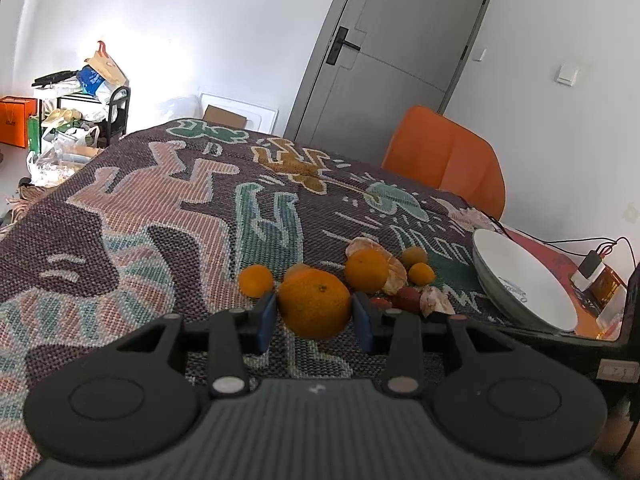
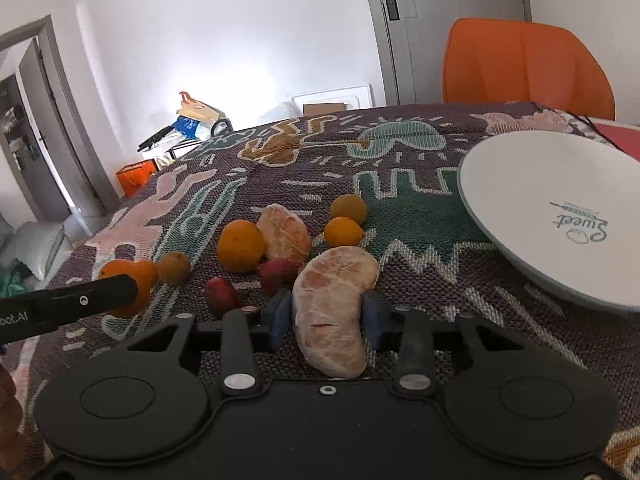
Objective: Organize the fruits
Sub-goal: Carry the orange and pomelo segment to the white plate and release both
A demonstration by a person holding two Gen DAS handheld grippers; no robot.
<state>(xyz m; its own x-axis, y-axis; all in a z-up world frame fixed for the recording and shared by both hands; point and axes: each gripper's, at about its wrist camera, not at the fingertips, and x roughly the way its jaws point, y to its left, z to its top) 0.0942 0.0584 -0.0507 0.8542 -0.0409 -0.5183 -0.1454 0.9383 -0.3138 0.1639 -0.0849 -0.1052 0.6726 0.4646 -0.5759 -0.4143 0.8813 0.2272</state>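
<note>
Fruit is already clamped in both tools, so the coming move turns on where the white bowl (image 2: 552, 216) lies from each. The right gripper (image 2: 328, 314) has its blue pads pressed on a peeled pomelo segment (image 2: 334, 312), whose long axis runs toward the camera, crosswise to the squeeze; the bowl sits up and to the right of it on the patterned cloth (image 2: 420, 208), tilted on its far side, with open cloth between. The left gripper (image 1: 316, 312) grips a whole orange (image 1: 314, 304) across its middle, and from its view the same bowl (image 1: 520, 276) is well off to the right, past the remaining pile: a smaller orange (image 1: 366, 270), small mandarins (image 1: 256, 280), and red fruits (image 1: 406, 298) (possibly dates; the view is too blurred to say). By my reading the right hand is nearer the bowl and should deliver first, the segment carried level so its overhanging end does not sag or slip.
</note>
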